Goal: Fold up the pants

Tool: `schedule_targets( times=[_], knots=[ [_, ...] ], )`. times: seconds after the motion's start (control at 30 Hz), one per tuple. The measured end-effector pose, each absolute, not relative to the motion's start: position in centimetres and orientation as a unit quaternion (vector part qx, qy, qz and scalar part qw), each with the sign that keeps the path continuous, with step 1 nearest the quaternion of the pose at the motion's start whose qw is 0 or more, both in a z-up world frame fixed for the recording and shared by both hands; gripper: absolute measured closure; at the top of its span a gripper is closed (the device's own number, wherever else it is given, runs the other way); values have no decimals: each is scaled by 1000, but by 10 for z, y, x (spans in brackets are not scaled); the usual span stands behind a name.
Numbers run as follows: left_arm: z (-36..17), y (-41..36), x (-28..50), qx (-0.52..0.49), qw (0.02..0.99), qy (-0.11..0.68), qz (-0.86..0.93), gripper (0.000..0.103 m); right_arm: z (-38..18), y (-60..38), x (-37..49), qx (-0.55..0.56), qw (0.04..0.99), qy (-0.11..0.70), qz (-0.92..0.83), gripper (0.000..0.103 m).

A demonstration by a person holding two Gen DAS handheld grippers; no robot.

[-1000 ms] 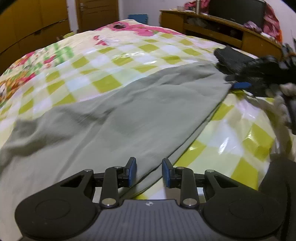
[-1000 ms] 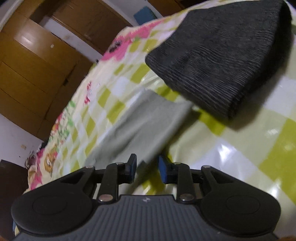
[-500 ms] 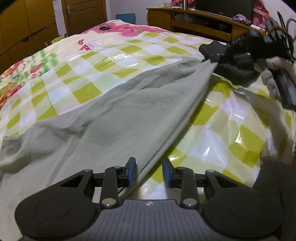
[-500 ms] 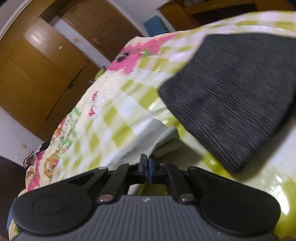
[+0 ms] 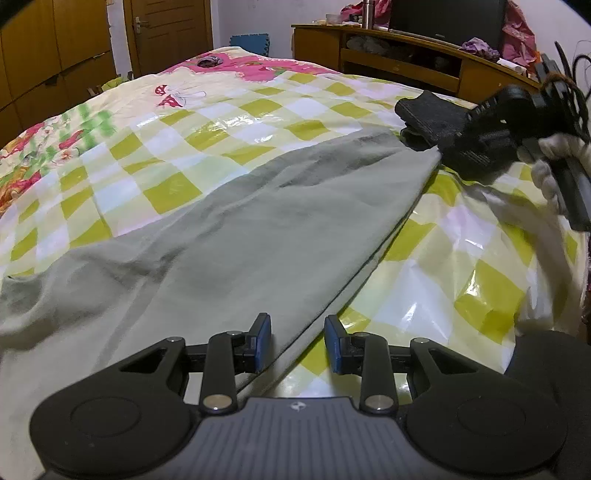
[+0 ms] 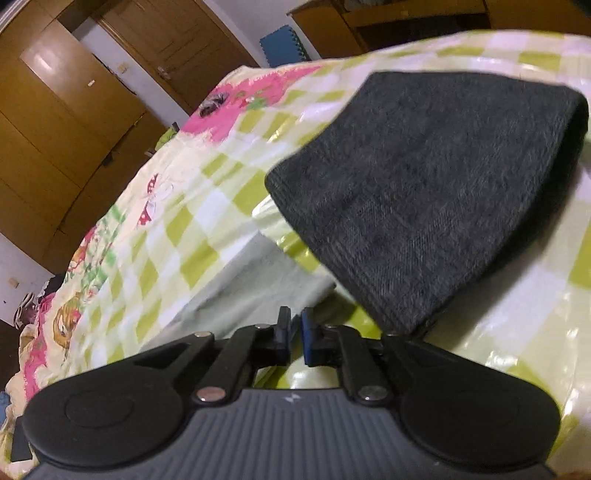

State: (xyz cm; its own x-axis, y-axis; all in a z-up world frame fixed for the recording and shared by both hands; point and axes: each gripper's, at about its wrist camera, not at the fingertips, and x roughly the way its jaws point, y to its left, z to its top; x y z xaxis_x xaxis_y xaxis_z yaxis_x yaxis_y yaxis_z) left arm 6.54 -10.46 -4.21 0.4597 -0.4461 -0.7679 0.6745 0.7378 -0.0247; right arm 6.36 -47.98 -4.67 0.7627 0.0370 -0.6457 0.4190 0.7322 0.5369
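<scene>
Two grippers work over a bed point(image 5: 424, 280) covered in a shiny yellow-green and white checked sheet. At the bottom of the left wrist view, the left gripper point(image 5: 297, 343) has its blue-padded fingers apart, one on each side of the near edge of the pants point(image 5: 229, 236), with neither pad pressing the cloth. Grey-green and lightly wrinkled, the pants spread from the lower left of that frame and narrow diagonally to a point at the upper right. At that far point the right gripper point(image 5: 441, 153) meets the tip of the leg, held by a white-gloved hand point(image 5: 550, 166) at the right edge. In the right wrist view, the right gripper point(image 6: 294, 325) sits at bottom centre with its fingers drawn together, pinched on the end of the pants point(image 6: 255, 291), which run away to the left. Just beyond, filling the upper right of that frame, lies a folded dark grey cloth point(image 6: 424, 192) on the sheet. Farther off, a pink floral print point(image 5: 236, 66) covers the far end of the bed. Behind it stand wooden doors point(image 5: 170, 33) at the upper left and a wooden cabinet point(image 5: 402, 62) at the upper right.
</scene>
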Motion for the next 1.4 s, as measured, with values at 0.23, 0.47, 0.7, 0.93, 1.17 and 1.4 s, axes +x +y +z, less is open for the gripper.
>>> schedule_targets(
  times=[0.23, 0.47, 0.7, 0.93, 1.17, 1.4],
  knots=[
    [-38, -106, 62, 149, 842, 395, -335, 58, -38, -479, 81, 358, 875, 317, -79, 102],
    [-38, -109, 68, 137, 846, 389, -339, 57, -41, -482, 55, 364, 862, 336, -110, 83],
    [-36, -115, 65, 141, 842, 385, -350, 57, -57, -492, 68, 398, 848, 324, -131, 95],
    [-39, -114, 67, 141, 841, 389, -347, 57, -20, -479, 70, 368, 882, 281, -88, 101],
    [-39, -111, 66, 139, 842, 389, -347, 57, -27, -485, 77, 365, 879, 294, -89, 100],
    [-43, -103, 65, 144, 841, 396, -339, 57, -56, -486, 51, 417, 840, 337, -81, 85]
  ],
)
